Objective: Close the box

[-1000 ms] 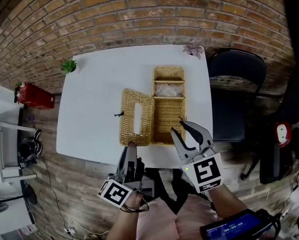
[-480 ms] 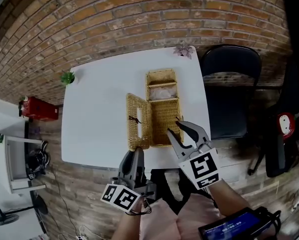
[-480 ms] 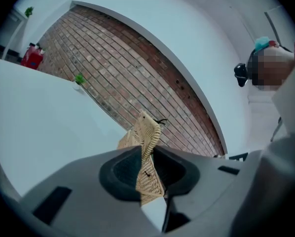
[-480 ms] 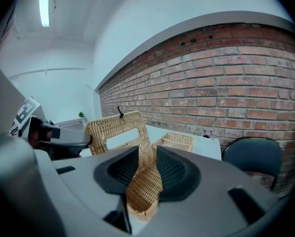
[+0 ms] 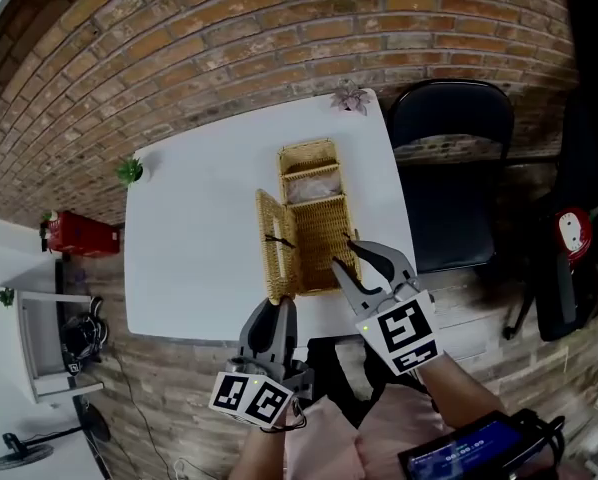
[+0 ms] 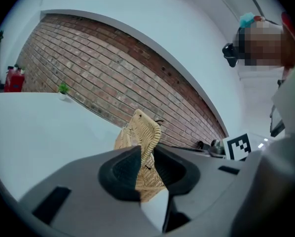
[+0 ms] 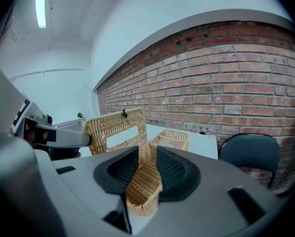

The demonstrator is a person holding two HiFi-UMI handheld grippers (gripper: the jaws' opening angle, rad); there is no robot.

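Bright even light, fisheye-warped edges

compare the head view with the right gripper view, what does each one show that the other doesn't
Only the head view: the white table in full outline and a phone-like screen at the bottom edge. Only the right gripper view: the ceiling light and the long slot in the face of the lid. Both: the wicker box, its raised lid and the black chair.
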